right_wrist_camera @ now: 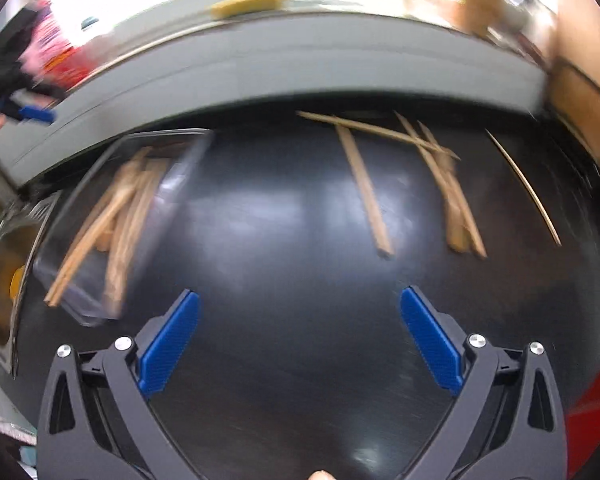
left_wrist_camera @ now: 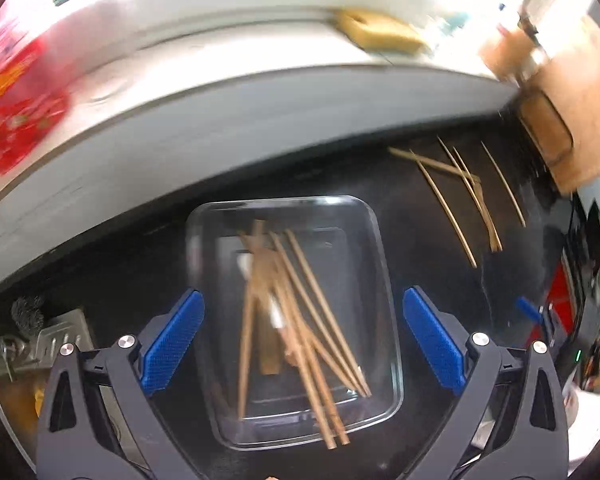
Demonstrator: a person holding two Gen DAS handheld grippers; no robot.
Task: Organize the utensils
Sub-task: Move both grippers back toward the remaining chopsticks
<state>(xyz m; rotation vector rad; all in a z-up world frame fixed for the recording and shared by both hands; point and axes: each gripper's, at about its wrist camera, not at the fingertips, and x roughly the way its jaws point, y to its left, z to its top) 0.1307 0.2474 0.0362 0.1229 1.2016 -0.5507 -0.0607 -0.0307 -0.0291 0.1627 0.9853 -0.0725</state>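
both grippers, left gripper [left_wrist_camera: 302,344] and right gripper [right_wrist_camera: 299,342], gaping wide, nothing held. some chopsticks [left_wrist_camera: 300,332] in clear tray [left_wrist_camera: 384,264] mid-bench, loose chopsticks [right_wrist_camera: 440,184] toward bench's far right edge. likely light, stiff, thin, prone to roll; pinch mid-shaft across the stick. no readable labels, frames blurred.

Home kitchen. Black glossy worktop [right_wrist_camera: 300,240] ran up to a pale ledge at its back edge, yellow sponge [left_wrist_camera: 380,32] sitting there. Steel sink [right_wrist_camera: 4,248] at the worktop's left edge, wire scourer [left_wrist_camera: 28,312] beside it. Wooden chopsticks [right_wrist_camera: 364,188] lay loose.
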